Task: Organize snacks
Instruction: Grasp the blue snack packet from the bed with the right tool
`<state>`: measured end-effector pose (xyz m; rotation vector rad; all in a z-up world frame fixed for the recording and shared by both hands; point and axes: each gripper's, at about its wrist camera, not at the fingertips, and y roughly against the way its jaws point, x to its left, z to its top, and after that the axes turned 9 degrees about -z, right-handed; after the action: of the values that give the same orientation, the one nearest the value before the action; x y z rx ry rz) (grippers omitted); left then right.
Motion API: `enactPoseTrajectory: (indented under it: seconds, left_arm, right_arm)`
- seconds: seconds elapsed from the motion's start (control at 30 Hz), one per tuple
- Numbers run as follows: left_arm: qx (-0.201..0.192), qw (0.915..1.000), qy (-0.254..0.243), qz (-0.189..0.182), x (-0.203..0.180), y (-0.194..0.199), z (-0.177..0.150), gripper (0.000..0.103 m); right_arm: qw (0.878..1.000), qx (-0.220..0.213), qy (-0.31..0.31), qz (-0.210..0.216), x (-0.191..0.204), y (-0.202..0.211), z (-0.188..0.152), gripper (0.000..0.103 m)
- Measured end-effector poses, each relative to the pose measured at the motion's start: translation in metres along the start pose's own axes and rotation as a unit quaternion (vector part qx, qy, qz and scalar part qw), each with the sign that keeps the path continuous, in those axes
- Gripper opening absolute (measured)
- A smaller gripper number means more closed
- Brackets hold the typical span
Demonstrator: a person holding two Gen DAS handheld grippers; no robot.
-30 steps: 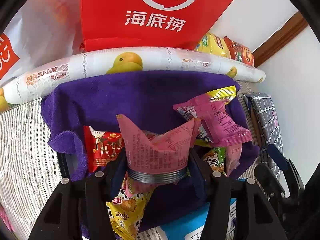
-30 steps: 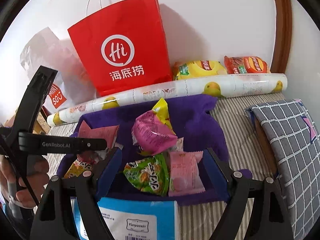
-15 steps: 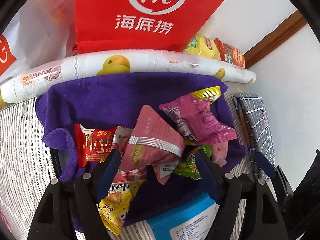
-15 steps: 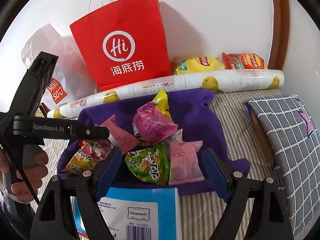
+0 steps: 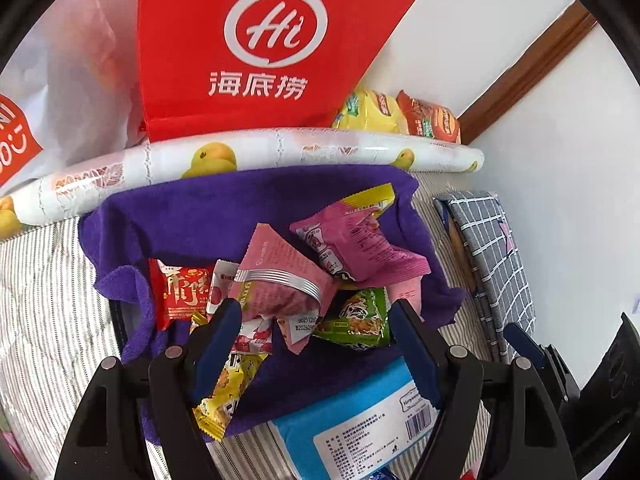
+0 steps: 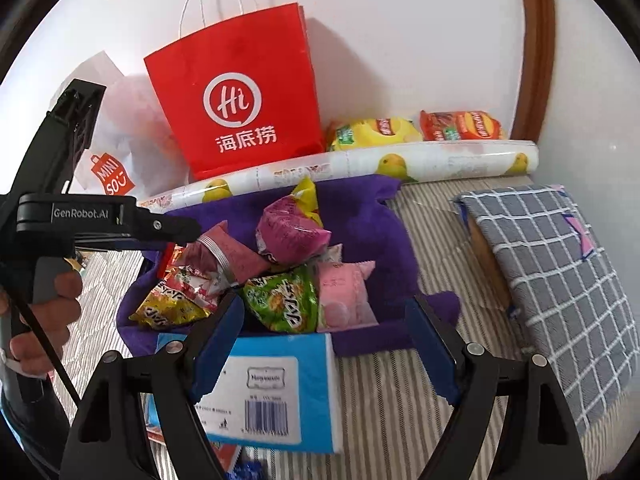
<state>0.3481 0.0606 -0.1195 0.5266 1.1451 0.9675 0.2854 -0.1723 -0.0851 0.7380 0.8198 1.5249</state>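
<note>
so, left wrist view: left gripper (image 5: 314, 320) stands wide, jaws spread with nothing pressed between the blue pads. the pink packet with a silver band (image 5: 280, 280) lies loose on the snack pile, just beyond the fingertips, leaning on the bigger pink bag (image 5: 352, 244). under and beside it: a red packet (image 5: 180, 292), a green packet (image 5: 356, 320), a yellow packet (image 5: 224, 392) near the left finger. all sit on the purple towel (image 5: 224, 216), which lies on a striped sheet (image 5: 44, 312). a blue tissue pack (image 5: 360, 420) sits at the towel's near edge. behind: fruit-print roll (image 5: 280, 148), red paper bag (image 5: 256, 48), two chip bags (image 5: 400, 116).

right wrist view: right gripper (image 6: 324, 320) also wide, holding nothing; the tissue pack (image 6: 276, 384) lies between and below its fingers, green packet (image 6: 280, 300) and a pale pink packet (image 6: 344, 296) just ahead of the tips. the person's hand (image 6: 40, 320) grips the left tool at the frame's left side, its nose over the pile's left part. a grey checked cloth (image 6: 560, 272) lies well apart to the right.

judgement: the step looks like gathering loose packets onto the towel, one at a time. to do it well, pick the topmost packet, not a buried one, so the heap does not slide. pinch across a packet's flat seam or middle, gently, since puffed wrappers slip and crush. keep the two tools from crowding the same spot. where the sorted snacks finally go cannot be told.
</note>
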Motion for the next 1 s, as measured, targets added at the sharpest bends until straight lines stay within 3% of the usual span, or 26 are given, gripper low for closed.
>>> enactPoseTrajectory:
  seconds: [0.2, 0.4, 0.77, 1.0]
  left_arm:
    - [-0.03, 0.9995, -0.005, 0.004, -0.007, 0.025, -0.008, 0.075]
    - [-0.032, 0.9995, -0.001, -0.002, -0.008, 0.038, -0.036, 0.075]
    - [-0.047, 0.9987, -0.01, 0.017, -0.013, 0.074, -0.09, 0.074]
    - [-0.052, 0.9984, -0.006, 0.021, -0.009, 0.088, -0.115, 0.074]
  right_arm:
    - [0.999, -0.016, 0.018, -0.038, -0.006, 0.023, -0.011, 0.082]
    - [1.0, -0.03, 0.007, -0.007, -0.012, 0.042, -0.024, 0.082]
    - [0.999, -0.001, 0.036, 0.029, 0.012, 0.054, -0.058, 0.082]
    - [0.997, 0.012, 0.005, 0.074, 0.009, 0.063, -0.075, 0.082]
